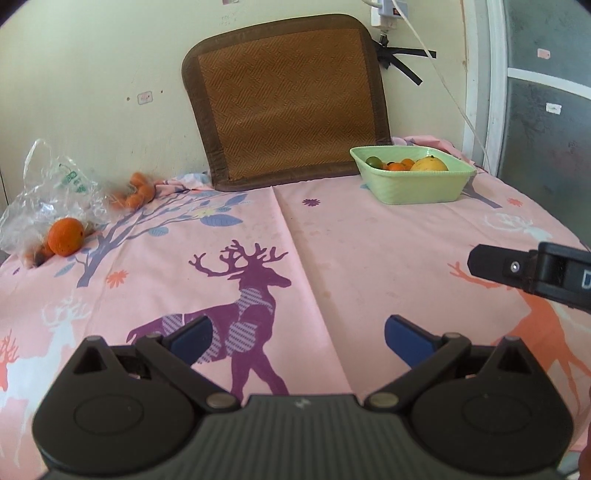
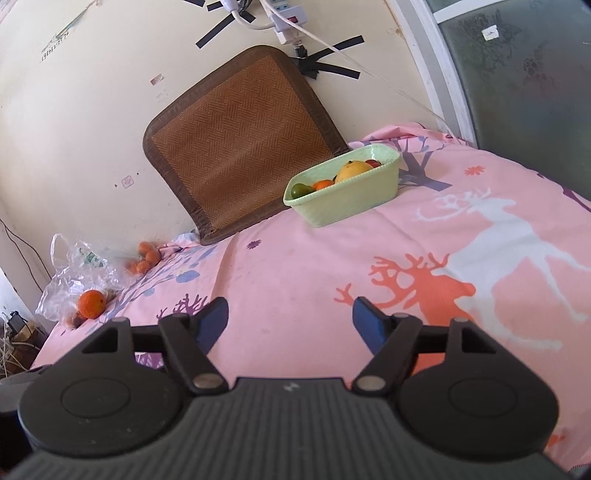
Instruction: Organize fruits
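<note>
A pale green tub [image 1: 417, 188] [image 2: 351, 201] stands at the back of the pink deer cloth and holds a yellow fruit [image 1: 429, 164] [image 2: 353, 170], small oranges and a green fruit. At the far left an orange [image 1: 65, 236] [image 2: 90, 303] lies at the mouth of a clear plastic bag [image 1: 48, 195] [image 2: 79, 271]. A cluster of small oranges [image 1: 138, 192] [image 2: 146, 258] lies behind it. My left gripper [image 1: 295, 332] is open over the purple deer, nothing between its blue pads. My right gripper [image 2: 290, 319] is open and empty above the cloth; its black finger [image 1: 498, 264] shows at the right edge of the left wrist view.
A brown woven mat [image 1: 288, 99] [image 2: 240, 144] leans against the wall behind the tub. A power strip [image 2: 286, 18] and taped cables hang on the wall. A glass door [image 2: 517, 74] bounds the right side. Cables lie on the floor at left.
</note>
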